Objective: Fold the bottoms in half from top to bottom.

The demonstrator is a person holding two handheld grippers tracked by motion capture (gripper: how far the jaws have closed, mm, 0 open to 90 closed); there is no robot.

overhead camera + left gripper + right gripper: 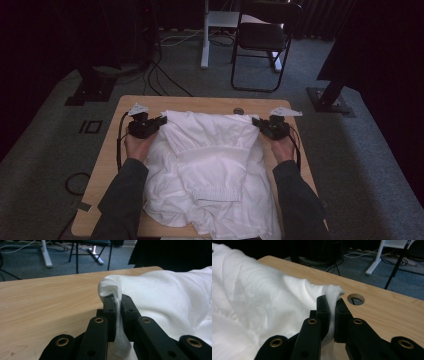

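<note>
1. White garment (210, 170) – crumpled, lies across centre & near side of wooden table (107, 170); lower part spills over near edge. Ribbed band shows mid-cloth.
2. Far edge of garment stretched betw. both grippers, running side to side near table's far edge.
3. Left gripper (161, 120) – far-left part of table, in person's left hand (137, 146). Jaws clamped tight on a pinch of the garment's left corner; in left gripper view (115, 305) a thin fold is squeezed betw. the pads, w/ a small puff of cloth bulging above the tips.
4. Right gripper (256, 121) – far-right part of table, in right hand (283, 149). Jaws likewise closed on the right corner; in right gripper view (332, 305) cloth is bunched betw. the pads, just beside a round hole (355, 299) in the tabletop.
5. Grey three-cornered plate on top of each gripper; cable trails from each toward the person.
6. Both forearms in dark sleeves (122, 200), flanking the garment.
7. Beyond table: grey carpet, black chair (265, 40), white stand leg (205, 35), loose cables on floor.
</note>
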